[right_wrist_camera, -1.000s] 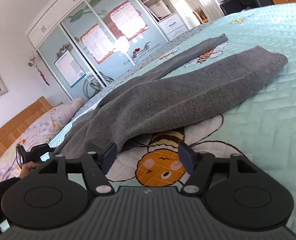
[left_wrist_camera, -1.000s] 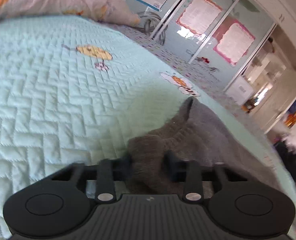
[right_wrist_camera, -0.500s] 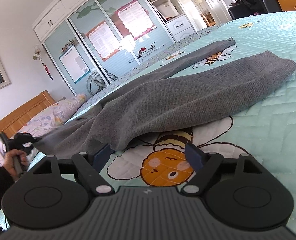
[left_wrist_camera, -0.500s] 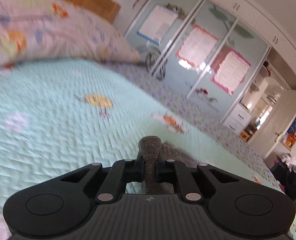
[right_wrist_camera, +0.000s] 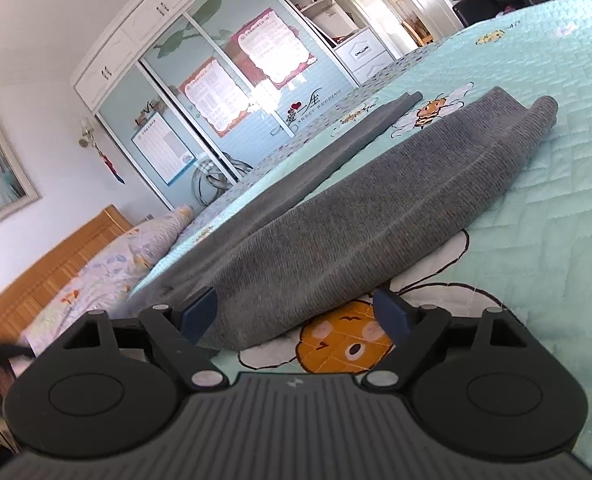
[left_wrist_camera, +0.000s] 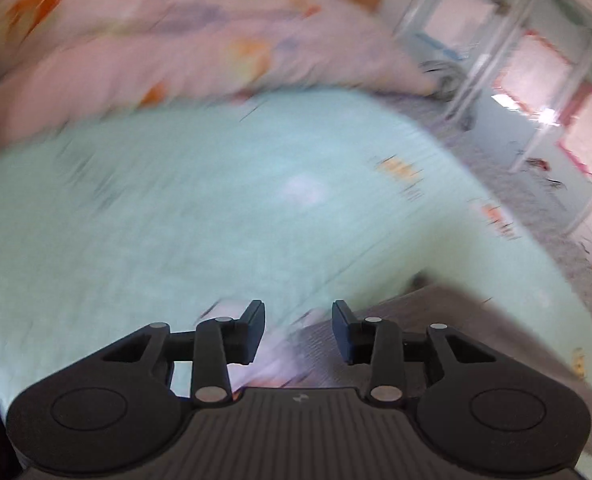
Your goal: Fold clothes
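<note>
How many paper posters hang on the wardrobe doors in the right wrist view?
3: a blue-bordered poster on the left door, a red-bordered poster on the middle door, and another red-bordered one on the right.

Bed with mint-green quilted bedspread, chevron stitching, cartoon bee and flower prints. Grey knit garment lies flat across it, one long fold on top, a sleeve stretched out toward the far edge. Floral pillow at the wooden headboard. Left wrist view blurred: same bedspread, pillow, garment edge.
</note>
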Action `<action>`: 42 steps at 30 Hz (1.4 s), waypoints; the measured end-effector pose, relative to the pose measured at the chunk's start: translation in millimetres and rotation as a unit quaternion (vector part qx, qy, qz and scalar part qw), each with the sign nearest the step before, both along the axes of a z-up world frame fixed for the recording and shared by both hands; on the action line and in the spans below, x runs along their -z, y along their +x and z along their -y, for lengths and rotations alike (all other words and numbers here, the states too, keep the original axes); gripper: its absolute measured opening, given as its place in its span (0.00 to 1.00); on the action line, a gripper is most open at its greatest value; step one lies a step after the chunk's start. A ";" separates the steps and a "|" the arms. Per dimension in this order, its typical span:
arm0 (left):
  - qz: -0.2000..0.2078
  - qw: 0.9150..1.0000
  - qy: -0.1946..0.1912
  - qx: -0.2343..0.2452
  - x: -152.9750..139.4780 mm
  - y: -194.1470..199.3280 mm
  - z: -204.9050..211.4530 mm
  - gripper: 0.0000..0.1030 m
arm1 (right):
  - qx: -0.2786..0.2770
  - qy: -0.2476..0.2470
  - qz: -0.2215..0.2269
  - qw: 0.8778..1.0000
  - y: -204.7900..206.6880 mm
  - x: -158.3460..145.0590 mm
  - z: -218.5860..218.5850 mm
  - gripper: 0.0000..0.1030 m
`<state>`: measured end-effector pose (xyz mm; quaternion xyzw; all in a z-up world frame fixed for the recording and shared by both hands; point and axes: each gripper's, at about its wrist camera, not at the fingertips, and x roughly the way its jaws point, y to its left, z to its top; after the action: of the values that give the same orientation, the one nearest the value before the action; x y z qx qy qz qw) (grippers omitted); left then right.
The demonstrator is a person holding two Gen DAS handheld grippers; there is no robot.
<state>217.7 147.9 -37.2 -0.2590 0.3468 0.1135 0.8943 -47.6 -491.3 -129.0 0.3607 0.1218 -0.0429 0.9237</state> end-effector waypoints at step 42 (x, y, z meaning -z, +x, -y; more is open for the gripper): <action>0.005 0.982 -0.069 0.173 44.7 -87.7 88.4 0.82 | 0.168 0.181 -0.015 0.969 -7.2 -63.0 117.6 0.04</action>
<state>130.0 59.5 -81.8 -0.2564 0.3890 -0.0686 0.8822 -54.8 -608.9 -66.0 0.5363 0.0792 -0.1806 0.8207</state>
